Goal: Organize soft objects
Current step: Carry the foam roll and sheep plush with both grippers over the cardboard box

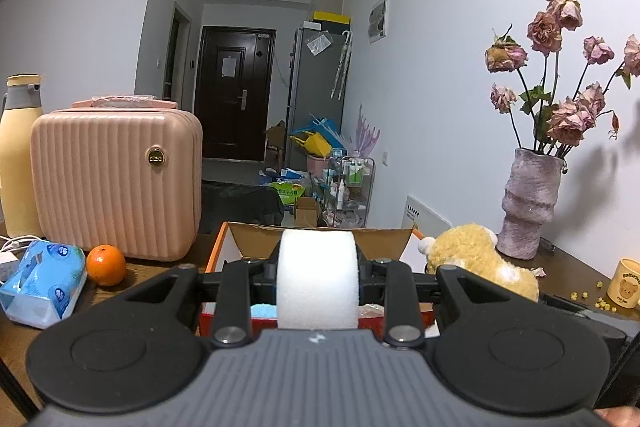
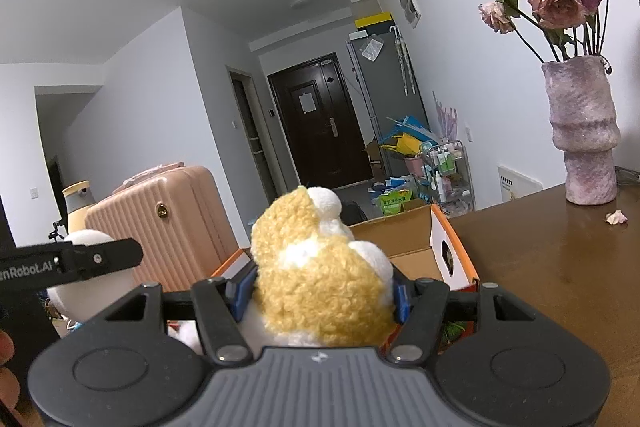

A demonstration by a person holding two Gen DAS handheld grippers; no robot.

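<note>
My left gripper is shut on a white foam roll, held upright just in front of an open cardboard box with orange edges. My right gripper is shut on a yellow and white plush toy, its blue pads pressing into both sides. The same plush toy shows at the box's right side in the left wrist view. In the right wrist view, the box lies just beyond the toy, and a left-gripper finger crosses the foam roll at left.
On the brown table stand a pink ribbed case, an orange, a blue tissue pack and a yellow bottle at left. A purple vase of dried roses and a small cup stand at right.
</note>
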